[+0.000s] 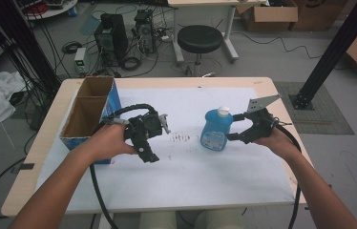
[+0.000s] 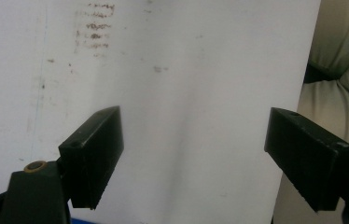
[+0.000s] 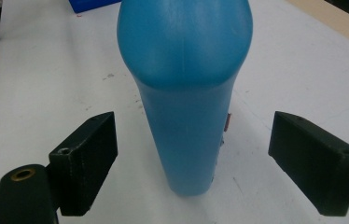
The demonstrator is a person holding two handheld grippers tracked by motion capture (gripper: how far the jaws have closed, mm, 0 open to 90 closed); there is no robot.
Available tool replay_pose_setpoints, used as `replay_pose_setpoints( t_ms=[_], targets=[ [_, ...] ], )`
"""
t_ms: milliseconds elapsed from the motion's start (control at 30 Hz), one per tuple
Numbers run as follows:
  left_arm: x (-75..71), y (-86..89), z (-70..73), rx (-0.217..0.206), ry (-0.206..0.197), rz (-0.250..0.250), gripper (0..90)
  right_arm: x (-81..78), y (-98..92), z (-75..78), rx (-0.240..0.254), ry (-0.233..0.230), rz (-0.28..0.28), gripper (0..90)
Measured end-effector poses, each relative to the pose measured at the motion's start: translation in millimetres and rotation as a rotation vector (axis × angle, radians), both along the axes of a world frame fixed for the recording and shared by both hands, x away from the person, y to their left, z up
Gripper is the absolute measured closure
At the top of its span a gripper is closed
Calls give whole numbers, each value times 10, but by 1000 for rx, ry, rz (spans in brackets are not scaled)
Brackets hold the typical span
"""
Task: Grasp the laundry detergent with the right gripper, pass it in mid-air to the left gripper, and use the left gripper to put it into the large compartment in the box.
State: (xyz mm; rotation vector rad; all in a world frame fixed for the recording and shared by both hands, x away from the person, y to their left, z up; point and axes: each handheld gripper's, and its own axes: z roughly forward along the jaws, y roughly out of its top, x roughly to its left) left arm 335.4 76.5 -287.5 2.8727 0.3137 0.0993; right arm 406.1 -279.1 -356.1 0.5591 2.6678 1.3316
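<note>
Left gripper point(image 1: 153, 143) and right gripper point(image 1: 234, 127) both gape wide.

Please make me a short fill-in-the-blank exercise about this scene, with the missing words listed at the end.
1. The bottle is ____ in colour.
2. The bottle stands between the jaws of the ____ hand-held gripper.
3. The jaws of the left hand-held gripper are ____, with nothing between them.
4. The cardboard box has ____ compartments.

Missing words: blue; right; open; two
</note>
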Motion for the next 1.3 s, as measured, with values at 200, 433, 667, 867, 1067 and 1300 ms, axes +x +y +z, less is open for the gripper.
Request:
replay_pose_setpoints(
  t_ms=[200,433,667,867,1067,1300],
  targets=[
    [3,7,-1,0,0,0,202,18,62,-30,5,-6,1,152],
    [3,9,-2,-1,0,0,201,32,153,-88,5,-19,-2,152],
    [3,24,-8,-3,1,5,202,48,212,-135,22,-29,-4,152],
    [1,20,-9,-1,2,5,201,58,264,-171,40,-33,-9,152],
    [1,24,-9,-1,3,5,202,64,300,-195,54,-36,-14,152],
    [1,29,-12,1,3,5,202,64,341,-227,55,-42,-30,153]
  ],
)
